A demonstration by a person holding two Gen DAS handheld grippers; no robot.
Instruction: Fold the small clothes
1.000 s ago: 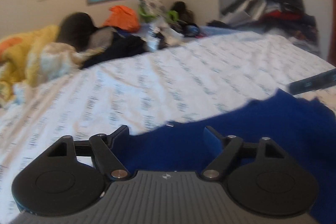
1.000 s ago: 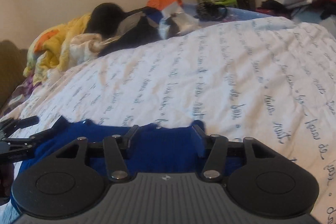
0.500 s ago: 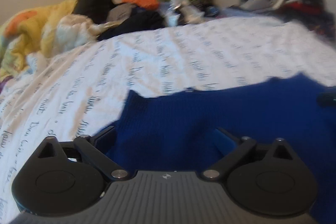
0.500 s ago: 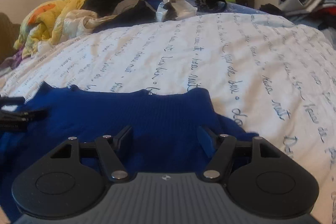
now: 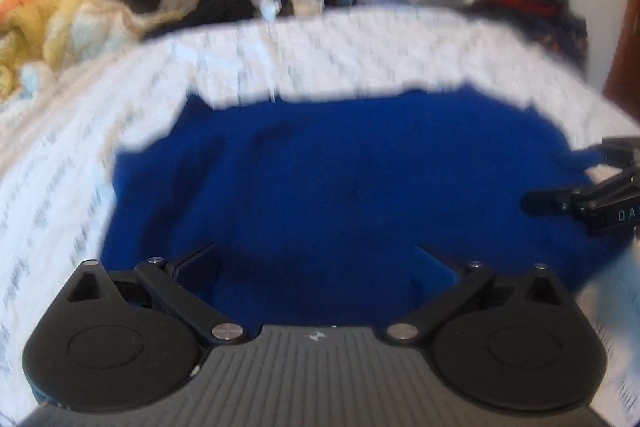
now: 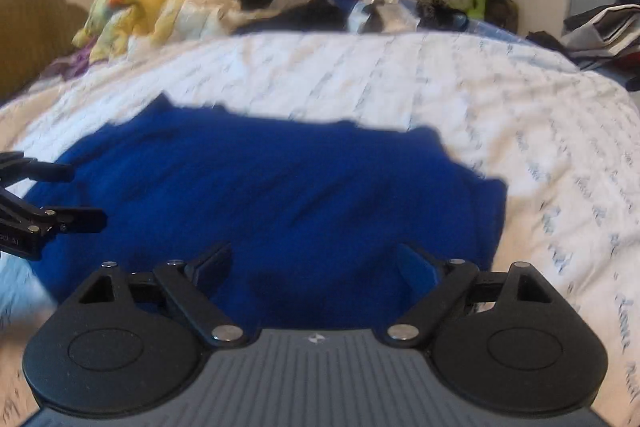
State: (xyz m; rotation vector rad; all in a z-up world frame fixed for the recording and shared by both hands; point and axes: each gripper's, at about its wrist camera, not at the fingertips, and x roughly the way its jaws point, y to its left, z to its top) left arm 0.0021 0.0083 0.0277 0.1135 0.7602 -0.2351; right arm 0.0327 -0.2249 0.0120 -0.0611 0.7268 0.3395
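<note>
A royal-blue knit garment (image 5: pixel 340 187) lies spread on a bed whose white sheet (image 6: pixel 440 87) is printed with script, as two hand-held claws hover over its near edge. The left claw (image 5: pixel 316 263) and the right claw (image 6: pixel 316 263) both stand spread, pinching nothing, with blue fabric showing between their fingers. Each also shows at the edge of the other's view, at opposite ends of the cloth. The risk, as it looks from here: the knit is soft and already rumpled, so a claw closing too deep could gather the sheet with it, or pinch only one layer and drag the piece askew. Uneven lifts by the two would likely give a crooked fold. Motion blur hides the hem's exact line.
</note>
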